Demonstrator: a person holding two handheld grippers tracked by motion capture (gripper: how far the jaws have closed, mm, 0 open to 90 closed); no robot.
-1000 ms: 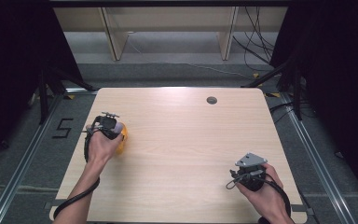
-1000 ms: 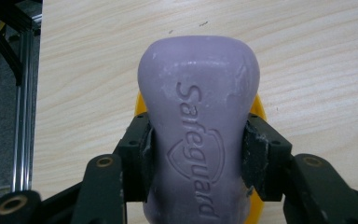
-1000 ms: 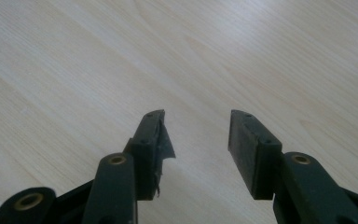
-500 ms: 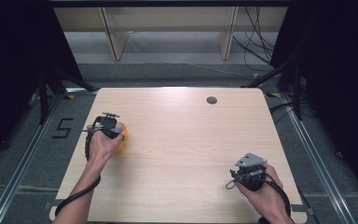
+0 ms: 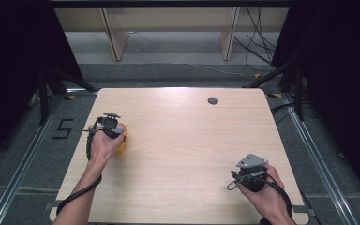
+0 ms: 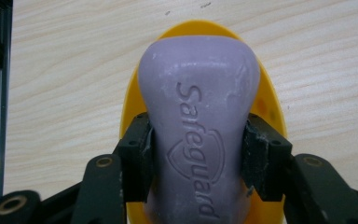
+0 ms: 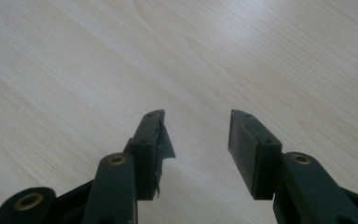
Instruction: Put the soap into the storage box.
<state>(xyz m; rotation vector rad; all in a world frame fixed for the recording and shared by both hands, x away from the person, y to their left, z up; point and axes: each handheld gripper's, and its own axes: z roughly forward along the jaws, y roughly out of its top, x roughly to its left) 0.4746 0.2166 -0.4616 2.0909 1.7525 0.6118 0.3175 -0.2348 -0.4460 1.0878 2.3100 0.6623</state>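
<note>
A lilac bar of soap stamped "Safeguard" lies between the pads of my left gripper, which is shut on its narrow waist. Under the soap sits a yellow oval soap dish on the wooden table. From above, the left gripper is at the table's left side, pointing down over the yellow dish. My right gripper stands open with nothing between its black jaws, just above bare wood. In the high view the right gripper rests near the front right of the table.
The light wooden table has a round grommet hole near its far edge. Metal rails and cables run on the floor around it, and a shelf frame stands beyond the far edge.
The left hand with its gripper has shifted slightly over the yellow dish, still shut on the soap. The right gripper has stayed put.
</note>
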